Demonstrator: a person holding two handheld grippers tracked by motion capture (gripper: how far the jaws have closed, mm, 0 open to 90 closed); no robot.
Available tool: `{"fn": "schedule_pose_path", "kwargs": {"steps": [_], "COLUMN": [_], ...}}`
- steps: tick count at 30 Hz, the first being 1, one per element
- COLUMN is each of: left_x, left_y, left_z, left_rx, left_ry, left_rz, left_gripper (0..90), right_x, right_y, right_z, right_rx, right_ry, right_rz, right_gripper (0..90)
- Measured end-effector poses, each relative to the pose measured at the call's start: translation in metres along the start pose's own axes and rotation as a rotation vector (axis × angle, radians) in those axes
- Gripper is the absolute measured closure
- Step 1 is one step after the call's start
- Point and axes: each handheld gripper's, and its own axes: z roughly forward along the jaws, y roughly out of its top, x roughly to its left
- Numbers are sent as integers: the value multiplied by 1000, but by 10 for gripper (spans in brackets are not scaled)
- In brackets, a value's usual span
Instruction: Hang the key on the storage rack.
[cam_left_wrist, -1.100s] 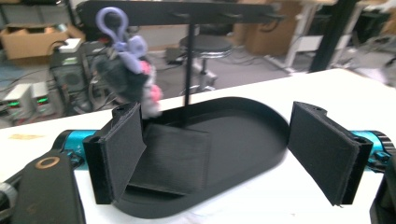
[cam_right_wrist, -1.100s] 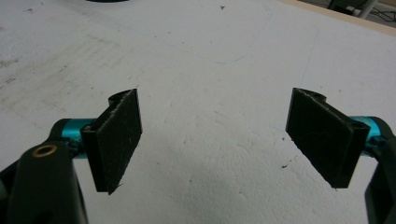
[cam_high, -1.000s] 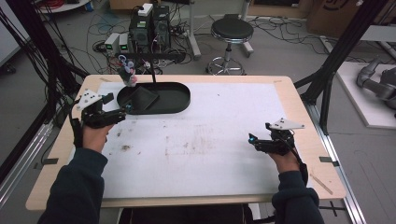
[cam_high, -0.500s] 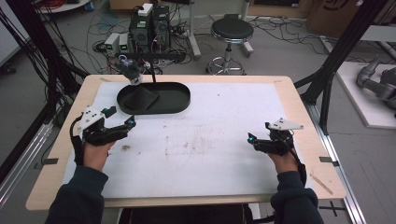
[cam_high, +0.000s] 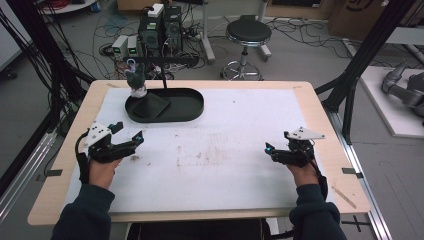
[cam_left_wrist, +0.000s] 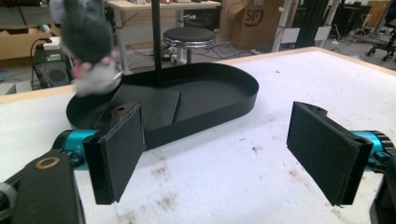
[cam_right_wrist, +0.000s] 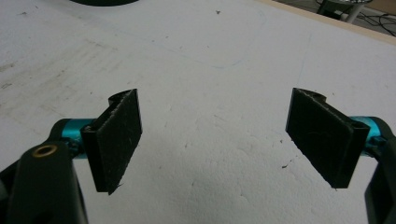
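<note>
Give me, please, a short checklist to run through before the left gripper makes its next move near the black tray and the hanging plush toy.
1. Left gripper jaws open and empty: ok.
2. Right gripper open, empty, resting apart on the white mat: ok.
3. Black tray flat on the mat, within view ahead of the left gripper: ok.
4. Plush toy steady on its stand: cannot tell, it is blurred.
5. Dark pad lying flat inside the tray: ok.

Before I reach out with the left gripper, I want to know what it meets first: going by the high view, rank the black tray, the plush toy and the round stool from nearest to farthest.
1. Black tray, just ahead on the table.
2. Plush toy, hanging over the tray's far left end.
3. Round stool, on the floor past the table.
</note>
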Motion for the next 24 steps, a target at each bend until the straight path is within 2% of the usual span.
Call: {"fn": "schedule_pose_path", "kwargs": {"steps": [4,15,24], "left_x": [-1,2,2], "left_y": [-1,-7,-10], "left_z": [0,2,5], "left_rx": [12,22,27], "left_ry": [4,19,17], "left_rz": [19,2,5], "left_gripper": [190,190,190], "right_x": [0,-1,-4], "right_y": [0,-3,-4], "right_z": [0,-2,-2], "right_rx": [-1,3,3], "right_ry": [-1,-10,-14], "right_rz": [4,-4,0], "right_gripper": [187,187,187]}}
